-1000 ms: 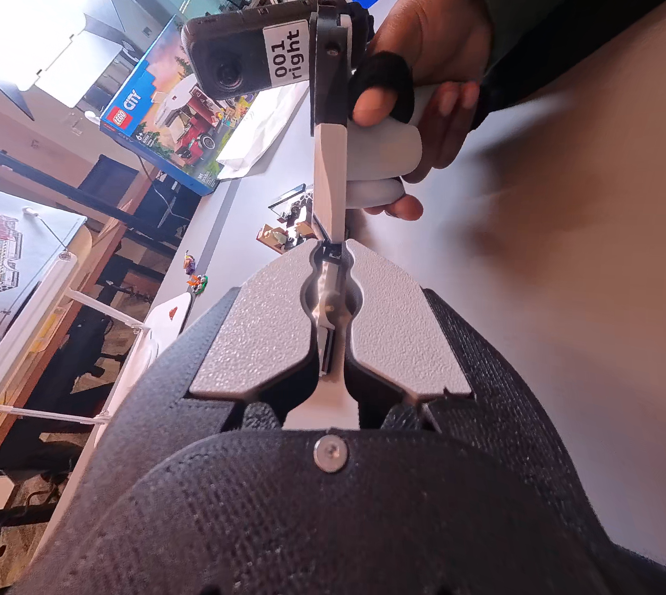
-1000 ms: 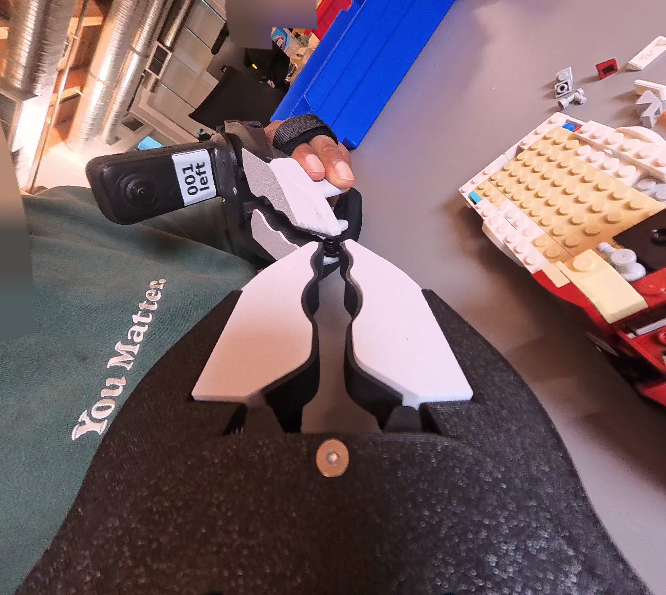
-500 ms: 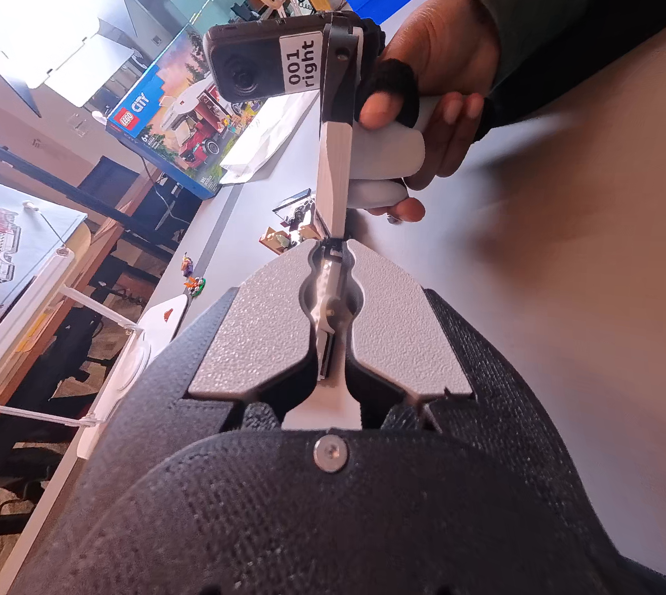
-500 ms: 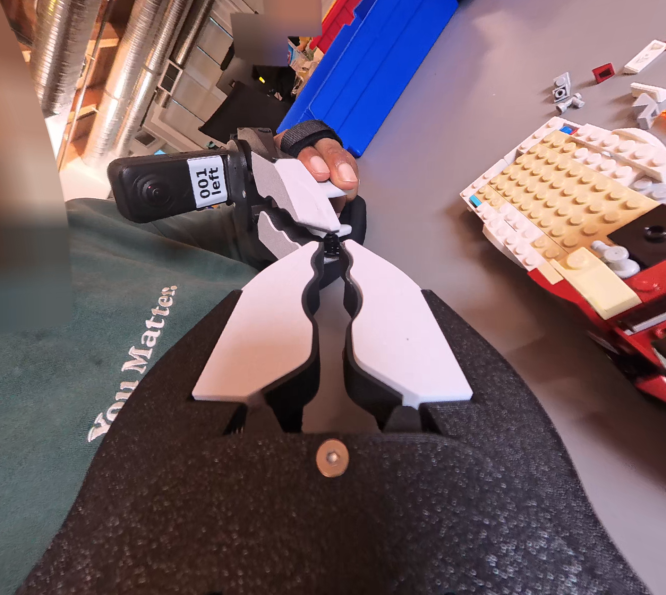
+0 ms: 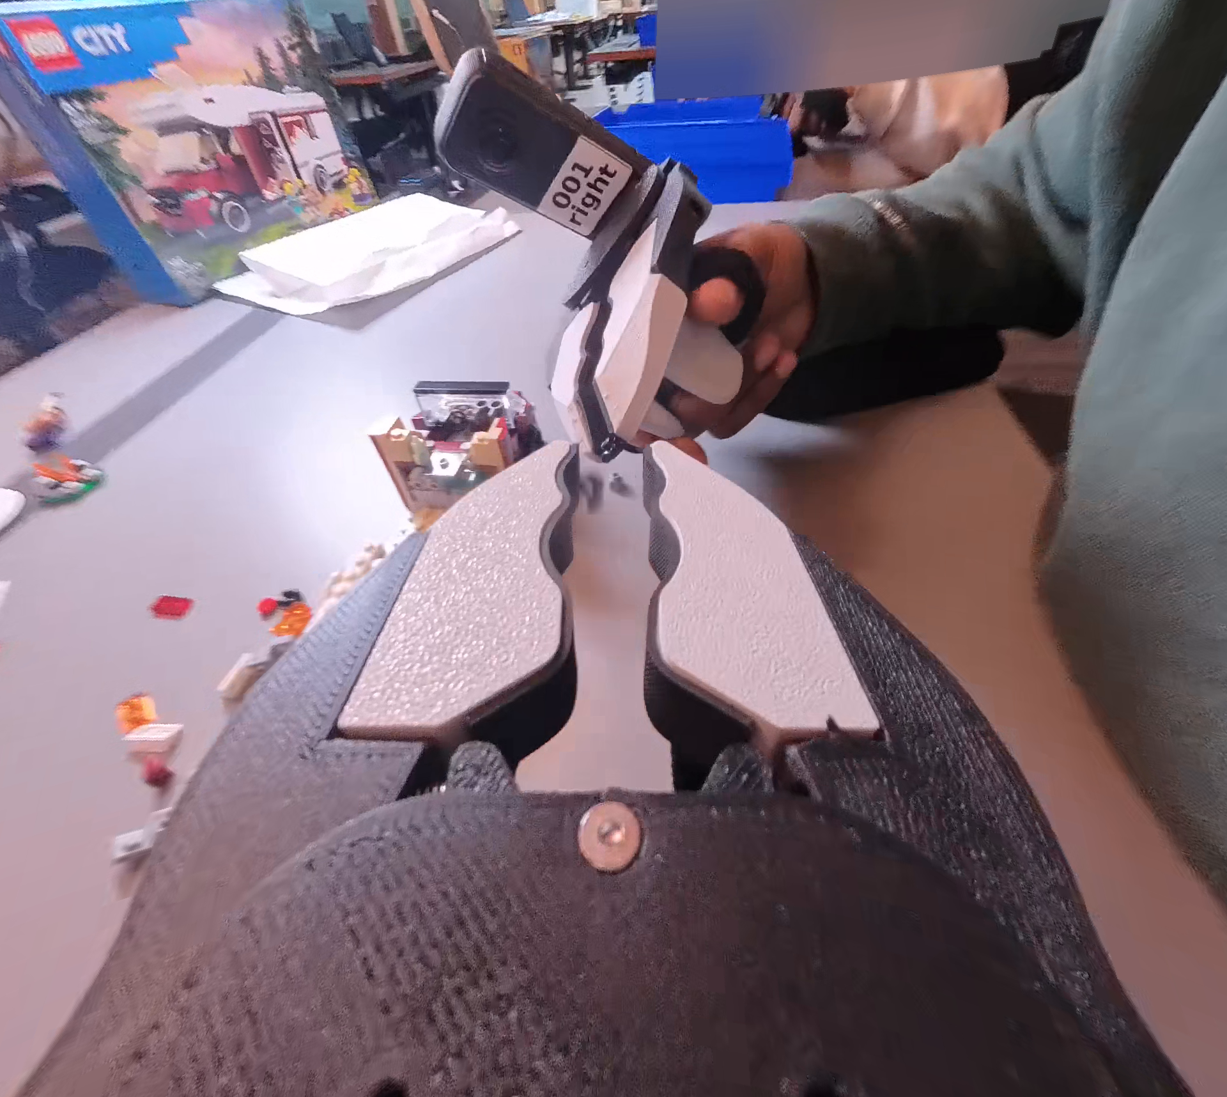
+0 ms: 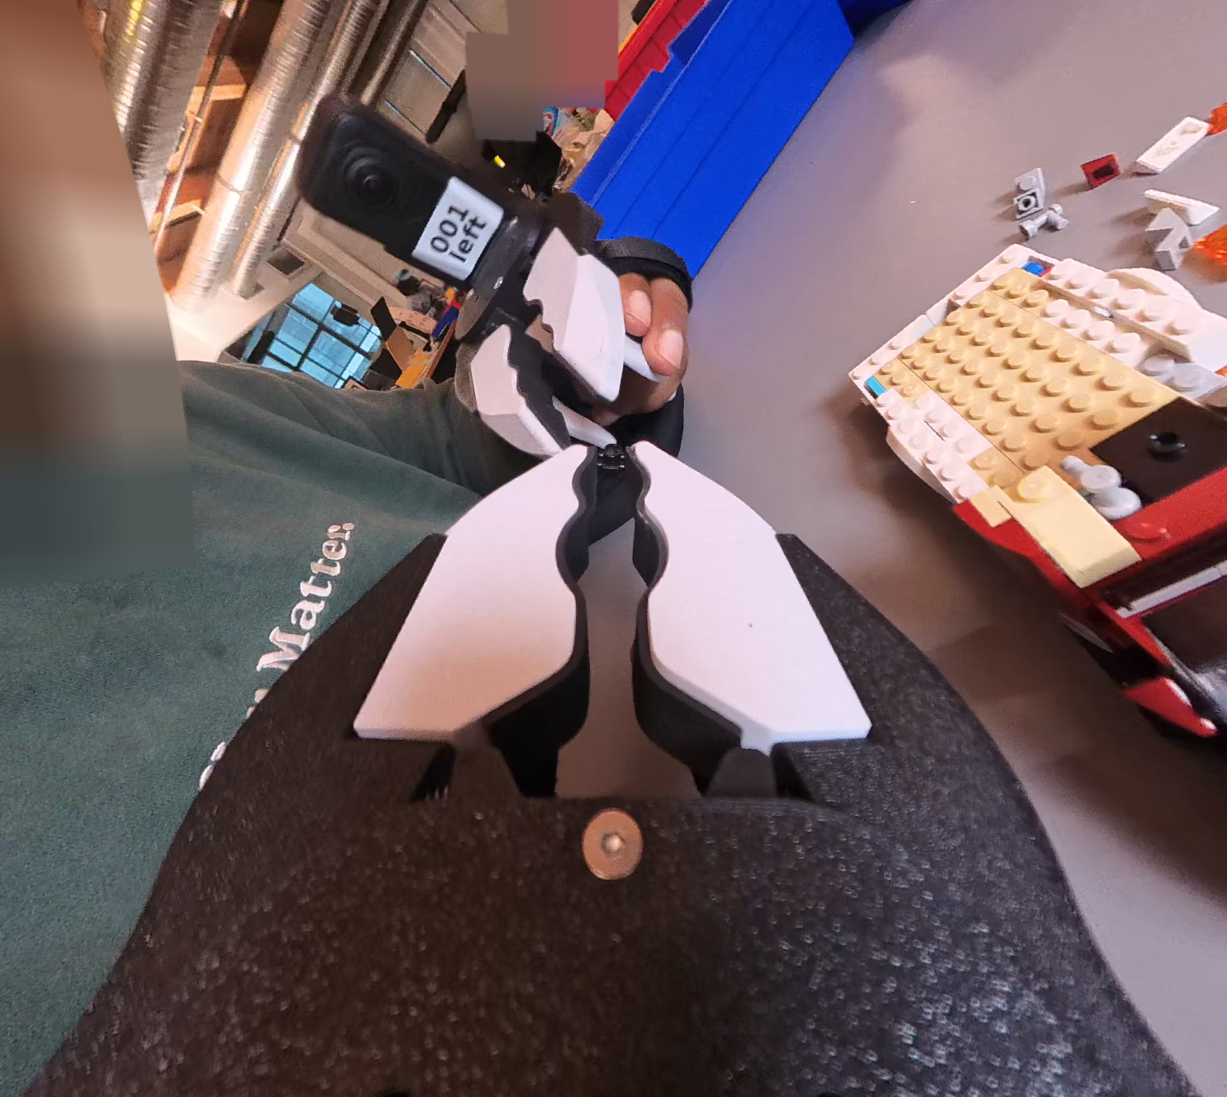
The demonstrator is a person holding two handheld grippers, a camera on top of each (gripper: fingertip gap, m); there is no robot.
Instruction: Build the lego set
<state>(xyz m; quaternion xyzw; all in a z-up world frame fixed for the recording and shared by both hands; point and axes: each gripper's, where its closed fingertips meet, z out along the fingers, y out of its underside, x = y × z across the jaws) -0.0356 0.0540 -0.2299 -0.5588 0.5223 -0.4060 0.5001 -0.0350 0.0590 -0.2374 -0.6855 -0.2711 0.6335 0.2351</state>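
My right gripper (image 6: 611,455) is shut on a small black lego piece (image 6: 611,458) at its fingertips. It also shows in the left wrist view (image 5: 601,441), tilted down, with the black piece (image 5: 607,446) at its tip. My left gripper (image 5: 611,457) is open and empty, its fingertips on either side of that piece without gripping it. In the right wrist view the left gripper (image 6: 584,421) stands just beyond the piece with its jaws apart. The partly built camper (image 6: 1036,401), with a tan studded plate, white edges and a red body, lies on the grey table to the right.
A small tan and dark-red sub-build (image 5: 458,441) stands just left of the grippers. Loose red, orange and white pieces (image 5: 285,613) lie at the left, grey and white ones (image 6: 1036,202) near the camper. The lego box (image 5: 166,135), a white paper bag (image 5: 378,251) and blue bins (image 6: 730,89) stand behind. Both grippers' tips are close together, under 4 cm apart. From the right gripper's tips to the partly built camper (image 6: 1036,401) is close to 11 cm.
My left gripper has opened and let go of the black piece, which stays in the right gripper. Both grippers have rolled, so the table now looks level in the left wrist view.
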